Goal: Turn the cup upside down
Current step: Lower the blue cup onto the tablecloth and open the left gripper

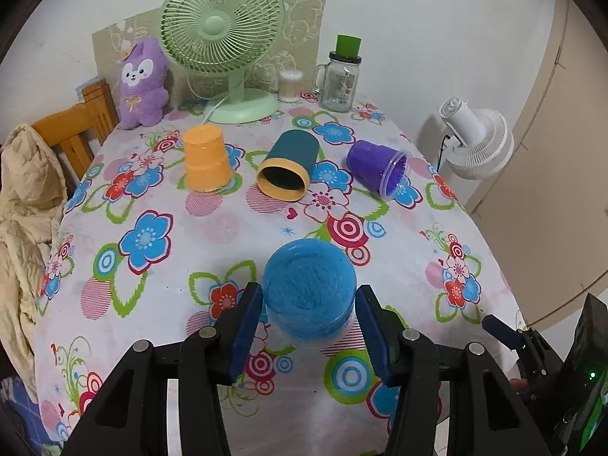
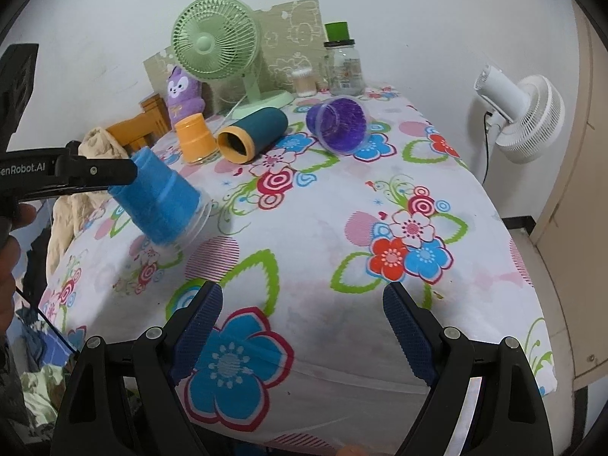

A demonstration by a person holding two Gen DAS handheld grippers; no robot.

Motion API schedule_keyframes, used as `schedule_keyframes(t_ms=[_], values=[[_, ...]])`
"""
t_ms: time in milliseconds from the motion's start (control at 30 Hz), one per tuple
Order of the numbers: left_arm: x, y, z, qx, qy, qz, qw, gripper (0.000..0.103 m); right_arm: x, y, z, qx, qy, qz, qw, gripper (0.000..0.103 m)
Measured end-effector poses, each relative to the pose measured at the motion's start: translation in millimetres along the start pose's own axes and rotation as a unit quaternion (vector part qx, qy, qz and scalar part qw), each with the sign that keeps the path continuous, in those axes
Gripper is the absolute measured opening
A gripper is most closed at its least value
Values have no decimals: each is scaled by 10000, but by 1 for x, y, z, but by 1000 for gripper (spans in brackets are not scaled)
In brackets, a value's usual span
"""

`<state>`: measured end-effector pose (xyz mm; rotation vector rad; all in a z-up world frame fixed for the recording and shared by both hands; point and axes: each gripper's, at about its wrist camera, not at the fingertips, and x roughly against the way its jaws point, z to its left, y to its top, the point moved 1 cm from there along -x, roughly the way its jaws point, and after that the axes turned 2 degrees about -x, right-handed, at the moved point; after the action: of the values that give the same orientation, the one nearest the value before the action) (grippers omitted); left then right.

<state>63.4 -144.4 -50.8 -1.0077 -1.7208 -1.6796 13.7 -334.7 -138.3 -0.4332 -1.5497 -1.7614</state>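
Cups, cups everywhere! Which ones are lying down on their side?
Two: the teal cup with the yellow rim and the purple cup. The orange cup stands upside down, and the blue cup sits tilted, mouth down, between the left gripper jaws.

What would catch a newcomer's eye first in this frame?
The fuzzy blue plastic cup, tilted with its mouth downward over the flowered tablecloth, held between the left tongs. Behind it, an orange plastic cup stands inverted, while a teal cup with a yellow rim and a purple plastic cup lie sideways.
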Motion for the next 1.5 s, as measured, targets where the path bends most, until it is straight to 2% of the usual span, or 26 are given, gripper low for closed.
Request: schedule_keyframes(t_ms=[967, 1167, 1233, 1333, 1500], values=[[3, -2, 0, -46, 35, -40, 10000, 51, -4, 3, 12, 171, 25, 63, 9998, 88], [6, -3, 3, -7, 46, -76, 10000, 64, -3, 4, 16, 208, 24, 59, 9998, 88], [8, -4, 4, 5, 61, -94, 9999, 73, -3, 6, 17, 217, 12, 53, 9997, 88], [11, -5, 7, 43, 74, -171, 9998, 83, -2, 9, 19, 226, -36, 41, 9997, 88], [18, -6, 11, 79, 118, -303, 9994, 93, 4, 19, 25, 287, -132, -76, 9995, 88]])
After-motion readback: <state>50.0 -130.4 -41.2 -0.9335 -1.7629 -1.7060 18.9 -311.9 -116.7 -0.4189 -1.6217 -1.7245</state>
